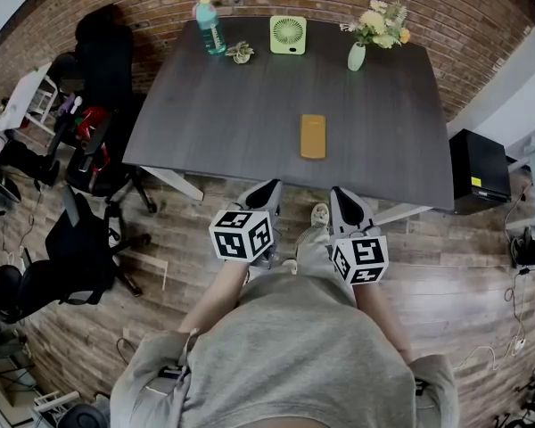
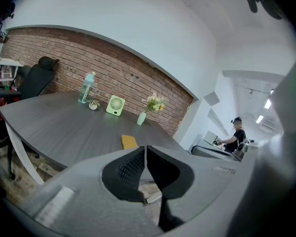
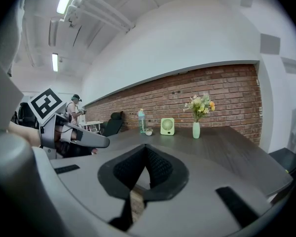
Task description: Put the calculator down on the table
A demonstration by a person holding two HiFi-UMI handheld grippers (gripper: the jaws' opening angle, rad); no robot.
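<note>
Already the orange calculator [image 1: 313, 136] lies flat on the table [image 1: 223, 114], apart from the left gripper [image 1: 267, 190] and right gripper [image 1: 341, 194], both closed and empty. Likely light, rigid, thin: pinch across its long edges.

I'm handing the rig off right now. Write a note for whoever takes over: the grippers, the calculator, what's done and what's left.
Left gripper: fingers shut, nothing between them, held off the near edge of the table.
Right gripper: fingers shut, empty, also short of the table edge.
Calculator: lying flat on the table, near the middle, clear of both grippers and apart from the bottle, fan and vase along the far edge.
Done: the calculator is down on the table.
Left: nothing apparent; probably just keep both grippers back.
</note>
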